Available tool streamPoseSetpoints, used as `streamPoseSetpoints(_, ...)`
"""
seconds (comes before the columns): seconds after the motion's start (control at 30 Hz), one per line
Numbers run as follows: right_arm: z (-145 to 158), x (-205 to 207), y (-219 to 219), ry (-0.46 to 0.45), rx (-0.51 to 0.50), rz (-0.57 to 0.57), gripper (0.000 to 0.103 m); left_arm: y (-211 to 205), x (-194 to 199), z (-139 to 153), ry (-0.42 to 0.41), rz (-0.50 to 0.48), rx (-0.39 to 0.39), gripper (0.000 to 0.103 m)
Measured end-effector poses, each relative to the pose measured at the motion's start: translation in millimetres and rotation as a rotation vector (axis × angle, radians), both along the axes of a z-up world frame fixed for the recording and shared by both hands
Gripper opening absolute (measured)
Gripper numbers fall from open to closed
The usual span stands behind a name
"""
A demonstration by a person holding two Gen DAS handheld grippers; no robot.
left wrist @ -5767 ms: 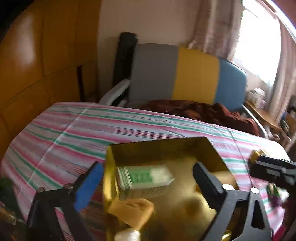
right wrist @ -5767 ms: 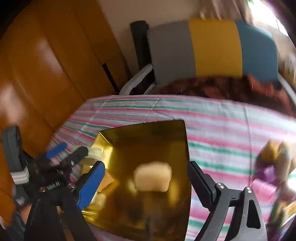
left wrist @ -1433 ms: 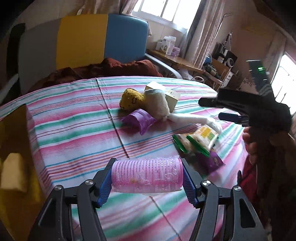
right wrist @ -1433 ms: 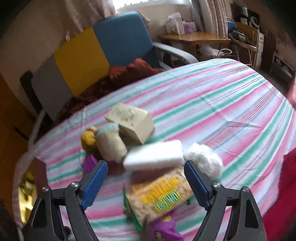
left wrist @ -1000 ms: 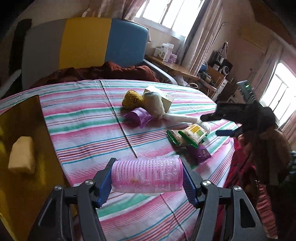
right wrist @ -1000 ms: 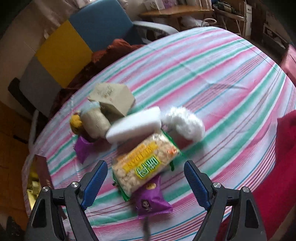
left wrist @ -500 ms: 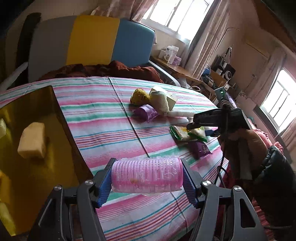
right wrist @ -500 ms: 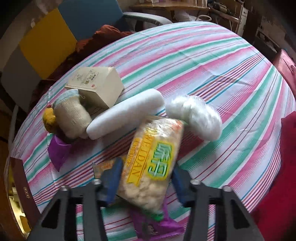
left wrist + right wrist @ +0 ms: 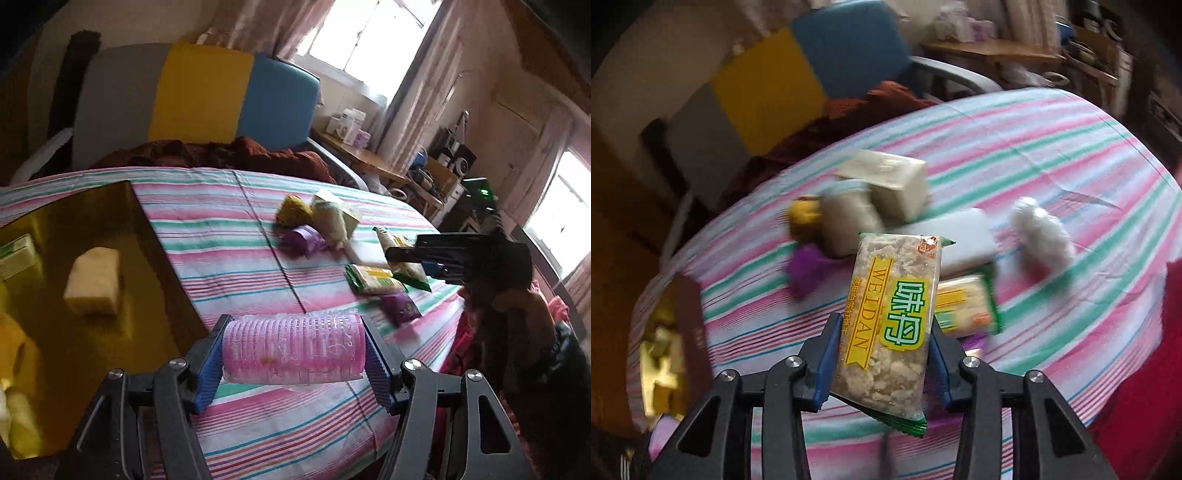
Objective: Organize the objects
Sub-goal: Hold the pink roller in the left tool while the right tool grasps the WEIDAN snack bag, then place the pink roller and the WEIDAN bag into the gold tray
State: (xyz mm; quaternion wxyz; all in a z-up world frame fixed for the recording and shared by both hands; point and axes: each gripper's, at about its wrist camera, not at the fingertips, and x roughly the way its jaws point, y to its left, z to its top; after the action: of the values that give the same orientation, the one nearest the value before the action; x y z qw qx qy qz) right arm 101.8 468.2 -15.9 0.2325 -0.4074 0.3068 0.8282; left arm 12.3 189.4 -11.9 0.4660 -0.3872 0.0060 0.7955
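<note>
The cloth [image 9: 229, 229] over the surface is striped pink, green, white and thin red. A translucent pink ribbed roller [image 9: 293, 347] sits between blue pads on black fingers [image 9: 207, 365]. The snack packet [image 9: 892, 325] is clear with green edges, a yellow band and green-and-white characters. The open box [image 9: 110, 236] is shiny gold inside, holding a pale yellow block [image 9: 94, 280]. The chair back [image 9: 199, 98] runs grey, yellow, blue. A purple wrapper [image 9: 304, 238] lies beside a yellow toy [image 9: 293, 210].

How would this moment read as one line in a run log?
left gripper: shut on pink hair roller | right gripper: just closed on snack packet, lifted | gold box: open, partly filled
</note>
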Motion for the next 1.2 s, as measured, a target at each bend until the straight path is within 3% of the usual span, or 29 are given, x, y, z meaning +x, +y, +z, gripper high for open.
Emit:
streamPoseSetpoints(0.3, 30, -70, -106, 0.079, 0.032, 0.341, 0.042, -70, -34, 19, 0.059, 0.223, 0.005, 0.066)
streamPoseSetpoints(0.53, 25, -113, -186, 0.072, 0.019, 0.556, 0.042, -142, -78, 23, 0.086, 0.43, -0.03, 0.066)
streamPoseSetpoints(0.7, 14, -131, -230, 0.077, -0.03, 0.646, 0.044, -167, -115, 18, 0.107, 0.537, -0.082, 0.066)
streamPoseSetpoints(0.77, 9, -137, -246, 0.08, -0.055, 0.687, 0.057, -171, -127, 17, 0.115, 0.561, -0.093, 0.074)
streamPoseSetpoints(0.83, 8, -139, -258, 0.075, -0.05, 0.711, 0.064, -176, -135, 18, 0.117, 0.59, -0.097, 0.08)
streamPoseSetpoints(0.93, 5, -135, -270, 0.064, -0.026, 0.751, 0.065, -186, -136, 22, 0.128, 0.633, -0.067, 0.09)
streamPoseSetpoints(1.2, 2, -120, -274, 0.035, 0.078, 0.747, 0.066, -196, -108, 21, 0.126, 0.678, -0.053, 0.09)
